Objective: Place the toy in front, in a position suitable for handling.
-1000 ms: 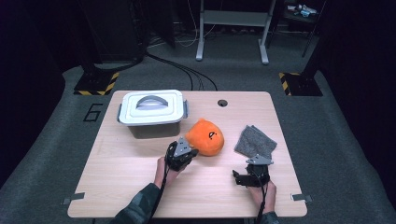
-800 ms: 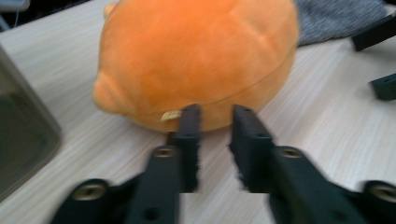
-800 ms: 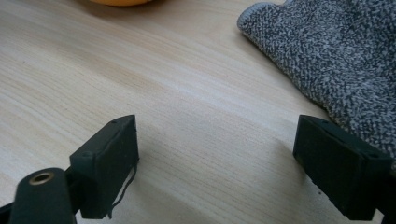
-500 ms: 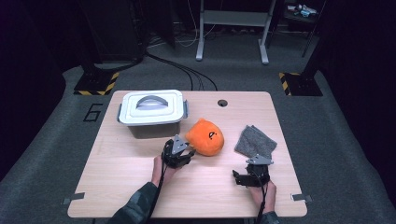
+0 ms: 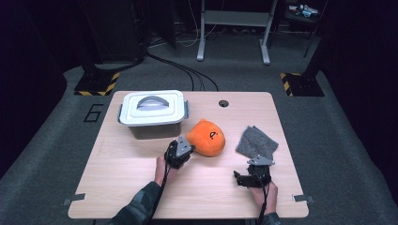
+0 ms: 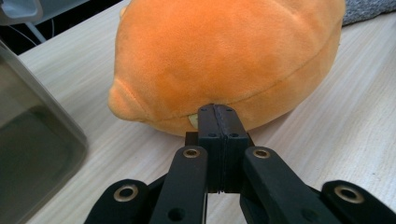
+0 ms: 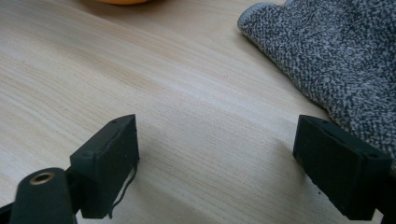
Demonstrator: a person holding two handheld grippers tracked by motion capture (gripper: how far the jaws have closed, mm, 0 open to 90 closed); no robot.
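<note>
1. The orange plush toy (image 5: 207, 138) was soft and short-napped, a rounded egg-like lump with a seam running around its lower edge and a small dark mark on its top face.
2. It lay on the pale wood-grain table (image 5: 122, 173), directly ahead of the left gripper (image 5: 184, 149) and touching its tips.
3. In the left gripper view that gripper's (image 6: 217, 122) black jaws were pressed flat together, their ends at the toy's (image 6: 224, 56) seam where a small pale tab showed; whether they pinched fabric I could not tell.
4. The toy's long axis ran across the left gripper's line, with a small rounded nub at its end toward the box.
5. To the left gripper's left, close by, stood a translucent grey plastic storage box (image 5: 153, 115) with a white clip-on lid and a moulded handle; its smoky wall (image 6: 32, 154) showed in the left gripper view.
6. The right gripper (image 5: 255, 176) rested low on the table with its jaws spread wide over bare wood.
7. A grey knitted cloth (image 5: 256, 142), coarse and speckled, lay folded just ahead of it, its edge (image 7: 327, 60) beside the right-hand jaw.
8. Nothing lay between the right gripper (image 7: 233, 163) and the cloth; the toy sat well off to its left.
</note>
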